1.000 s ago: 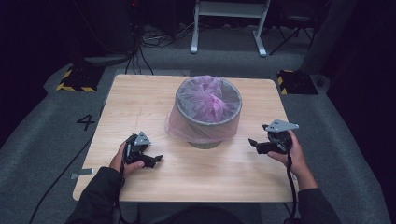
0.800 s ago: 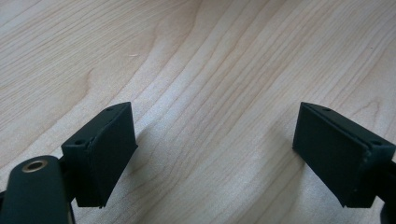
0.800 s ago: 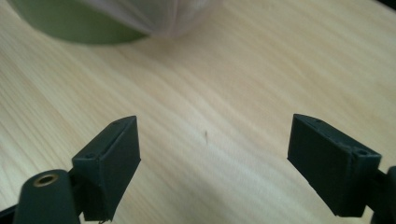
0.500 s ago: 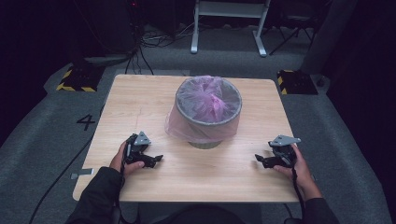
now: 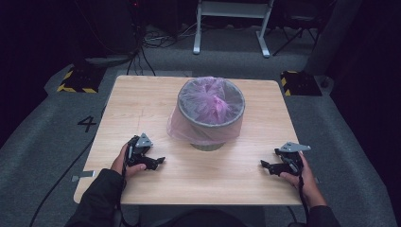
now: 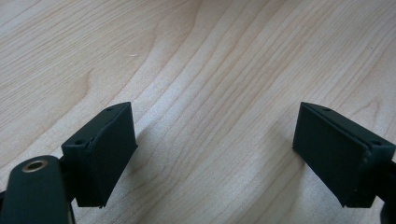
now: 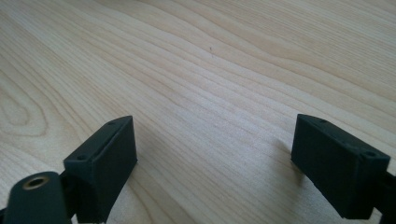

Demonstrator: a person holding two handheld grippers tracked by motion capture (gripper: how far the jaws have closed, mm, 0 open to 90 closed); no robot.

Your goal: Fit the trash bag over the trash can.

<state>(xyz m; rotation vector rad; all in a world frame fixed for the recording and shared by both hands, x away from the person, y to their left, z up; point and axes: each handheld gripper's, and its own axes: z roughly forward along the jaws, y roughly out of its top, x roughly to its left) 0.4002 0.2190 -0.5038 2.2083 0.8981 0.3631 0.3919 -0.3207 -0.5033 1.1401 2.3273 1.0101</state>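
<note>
A grey round bin lined with a pink plastic bag stands in the middle of the wooden table. My left gripper rests on the table near the front left, held in a hand, jaws pointing right. My right gripper rests near the front right, jaws pointing left. In the left gripper view my left gripper stands open over bare wood. In the right gripper view my right gripper is open too, with nothing between its jaws.
A white metal frame stands on the floor behind the table. Yellow-black striped blocks lie at both far corners. Cables run over the grey floor at the left. A "4" is marked on the floor.
My right gripper has come down and toward the front edge, and now sits low on the table. The left gripper and the bin have not moved.
</note>
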